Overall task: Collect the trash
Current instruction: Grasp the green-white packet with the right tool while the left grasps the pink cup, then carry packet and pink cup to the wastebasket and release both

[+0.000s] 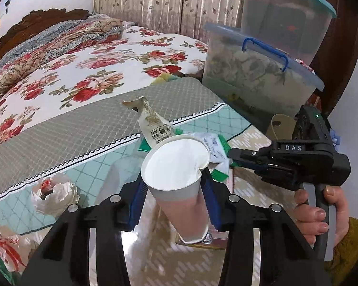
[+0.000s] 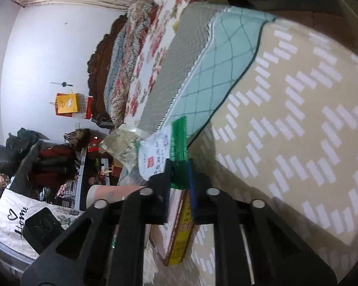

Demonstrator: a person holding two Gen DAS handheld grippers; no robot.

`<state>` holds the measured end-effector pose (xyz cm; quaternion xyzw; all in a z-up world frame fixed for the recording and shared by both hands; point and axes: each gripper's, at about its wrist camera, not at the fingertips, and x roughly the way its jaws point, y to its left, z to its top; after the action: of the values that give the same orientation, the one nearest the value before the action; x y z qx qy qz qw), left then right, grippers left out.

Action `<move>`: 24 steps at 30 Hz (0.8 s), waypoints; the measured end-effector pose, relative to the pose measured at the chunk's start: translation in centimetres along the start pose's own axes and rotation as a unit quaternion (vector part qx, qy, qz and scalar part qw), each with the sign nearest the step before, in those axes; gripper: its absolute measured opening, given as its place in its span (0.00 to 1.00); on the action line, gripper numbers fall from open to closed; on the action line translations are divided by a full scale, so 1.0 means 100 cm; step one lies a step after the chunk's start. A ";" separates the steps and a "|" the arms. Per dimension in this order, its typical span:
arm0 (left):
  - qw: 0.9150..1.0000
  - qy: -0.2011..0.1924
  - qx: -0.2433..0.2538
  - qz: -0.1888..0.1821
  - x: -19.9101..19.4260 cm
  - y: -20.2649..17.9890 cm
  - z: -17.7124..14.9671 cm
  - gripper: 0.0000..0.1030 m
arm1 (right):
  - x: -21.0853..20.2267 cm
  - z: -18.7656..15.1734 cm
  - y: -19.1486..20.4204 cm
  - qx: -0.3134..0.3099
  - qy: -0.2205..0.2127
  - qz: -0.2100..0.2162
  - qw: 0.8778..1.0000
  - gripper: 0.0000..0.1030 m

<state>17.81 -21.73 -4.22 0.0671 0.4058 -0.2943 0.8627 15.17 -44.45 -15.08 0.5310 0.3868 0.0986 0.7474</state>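
The left gripper (image 1: 175, 196) is squeezing a white paper cup (image 1: 179, 178) between its blue pads, mouth tilted toward the camera, above the patterned table (image 1: 248, 186). The right gripper (image 2: 179, 174) is pinching a green-edged white wrapper (image 2: 164, 150) tight, just behind the cup. A crumpled plastic bag (image 1: 53, 194) is lying nearby on the teal cloth (image 1: 100, 166), beside the floral bed (image 1: 102, 71).

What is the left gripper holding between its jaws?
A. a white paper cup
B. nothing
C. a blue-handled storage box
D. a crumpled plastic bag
A: in the left wrist view the left gripper has its jaws closed on the sides of the white paper cup, denting its rim.
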 end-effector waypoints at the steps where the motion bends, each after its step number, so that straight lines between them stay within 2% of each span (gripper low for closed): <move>1: 1.000 -0.005 0.000 -0.002 -0.004 -0.001 -0.001 0.40 | -0.005 0.000 0.001 -0.003 -0.005 0.007 1.000 0.07; 6: 0.999 -0.031 -0.011 -0.018 -0.027 -0.006 0.003 0.40 | -0.032 0.000 0.009 -0.020 -0.026 0.033 0.999 0.06; 14: 0.998 -0.025 -0.026 -0.042 -0.038 -0.019 0.007 0.40 | -0.089 -0.018 0.007 -0.055 -0.055 0.034 0.996 0.06; 20: 0.998 -0.021 0.006 -0.058 -0.027 -0.060 0.022 0.40 | -0.158 -0.008 -0.016 -0.049 -0.126 0.021 0.991 0.06; 24: 0.996 -0.015 0.040 -0.077 -0.009 -0.104 0.040 0.40 | -0.198 0.004 -0.040 -0.027 -0.168 0.014 0.985 0.06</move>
<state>14.16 -31.28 0.33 0.0660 0.3850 -0.3765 0.8400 0.88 -57.43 -9.15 0.5251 0.2455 0.0286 0.8144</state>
